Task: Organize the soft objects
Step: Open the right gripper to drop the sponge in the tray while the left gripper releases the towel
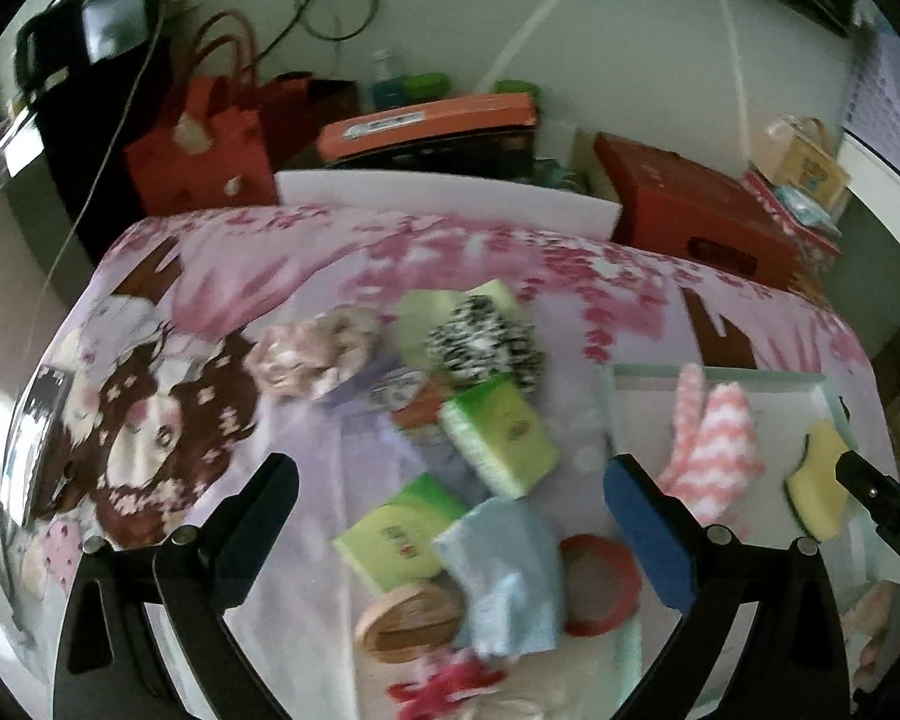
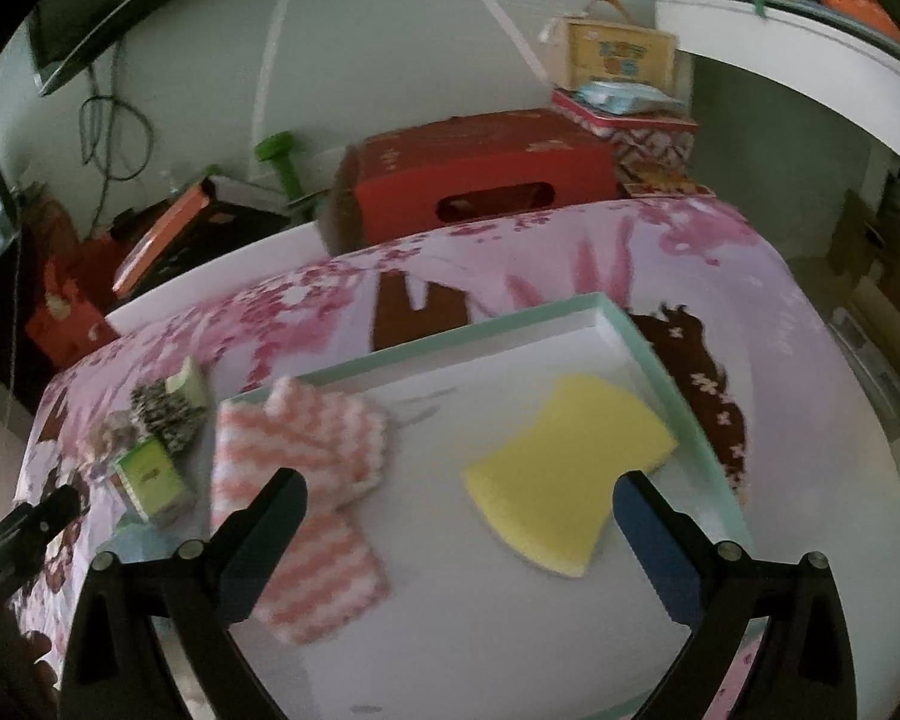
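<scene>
The left gripper [image 1: 450, 516] hangs over the cluttered middle of the bed with its jaws spread wide and nothing between them. Just under it lie a light blue cloth [image 1: 504, 576], a green-and-yellow sponge [image 1: 399, 531], a round wooden piece [image 1: 408, 621] and a red-rimmed round lid [image 1: 600, 582]. A second green sponge [image 1: 498, 432] sits a little beyond, then a black-and-white fuzzy item [image 1: 486, 339] and a beige scrunchie [image 1: 315, 348], all on the pink floral bedsheet [image 1: 306, 252].

The right gripper [image 2: 459, 534] is likewise spread open and empty, poised above the white tray with a mint-green rim [image 2: 624, 324]. Inside the tray, between the fingers and slightly ahead, lies a yellow sponge [image 2: 570, 468]. To its left, a pink-and-white striped cloth [image 2: 297, 480] drapes over the tray's left edge, partly behind the left finger. From the left wrist view the same tray [image 1: 714, 369] sits to the right of the pile, with the striped cloth [image 1: 711, 450] and yellow sponge [image 1: 819, 486] in it.

Beyond the bed stands a red cardboard box [image 2: 480, 174], and a red paper bag [image 1: 204, 144] leans by the wall.
</scene>
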The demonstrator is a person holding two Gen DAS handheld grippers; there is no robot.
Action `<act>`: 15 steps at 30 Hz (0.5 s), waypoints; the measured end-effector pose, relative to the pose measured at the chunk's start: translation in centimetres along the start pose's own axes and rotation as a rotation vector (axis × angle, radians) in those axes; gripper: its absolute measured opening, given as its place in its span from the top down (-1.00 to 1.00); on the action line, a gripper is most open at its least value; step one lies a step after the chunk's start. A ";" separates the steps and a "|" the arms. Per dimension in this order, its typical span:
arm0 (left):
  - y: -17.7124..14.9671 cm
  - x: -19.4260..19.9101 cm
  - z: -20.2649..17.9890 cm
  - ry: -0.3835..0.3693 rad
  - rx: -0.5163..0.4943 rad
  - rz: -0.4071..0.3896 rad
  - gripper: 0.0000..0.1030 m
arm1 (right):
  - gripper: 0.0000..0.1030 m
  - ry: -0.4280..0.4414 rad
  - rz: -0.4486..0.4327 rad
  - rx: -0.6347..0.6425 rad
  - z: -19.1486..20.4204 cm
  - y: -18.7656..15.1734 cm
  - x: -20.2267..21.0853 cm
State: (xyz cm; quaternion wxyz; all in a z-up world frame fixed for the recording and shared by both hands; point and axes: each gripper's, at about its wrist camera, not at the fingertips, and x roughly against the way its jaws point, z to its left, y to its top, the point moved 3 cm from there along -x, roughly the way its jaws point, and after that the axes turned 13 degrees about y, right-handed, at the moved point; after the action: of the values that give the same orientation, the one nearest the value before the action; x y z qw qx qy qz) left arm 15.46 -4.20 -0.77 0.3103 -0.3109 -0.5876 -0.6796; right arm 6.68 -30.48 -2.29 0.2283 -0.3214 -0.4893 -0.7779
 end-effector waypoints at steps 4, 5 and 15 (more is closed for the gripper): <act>-0.7 -0.5 2.3 0.010 0.045 0.026 -0.97 | -1.00 0.042 0.017 0.037 2.5 -0.6 -0.3; -0.9 -0.6 2.8 0.011 0.055 0.031 -0.97 | -1.00 0.056 0.021 0.047 3.2 -0.7 -0.4; -2.1 -1.0 7.1 0.010 0.150 0.062 -0.97 | -1.00 0.151 0.083 0.139 8.9 -2.6 -1.7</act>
State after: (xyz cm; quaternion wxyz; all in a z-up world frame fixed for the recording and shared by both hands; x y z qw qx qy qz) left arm 14.81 3.11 -2.04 0.3565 -0.3015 -0.6255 -0.6251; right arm 8.51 -21.22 -2.31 0.3182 -0.2653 -0.5096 -0.7541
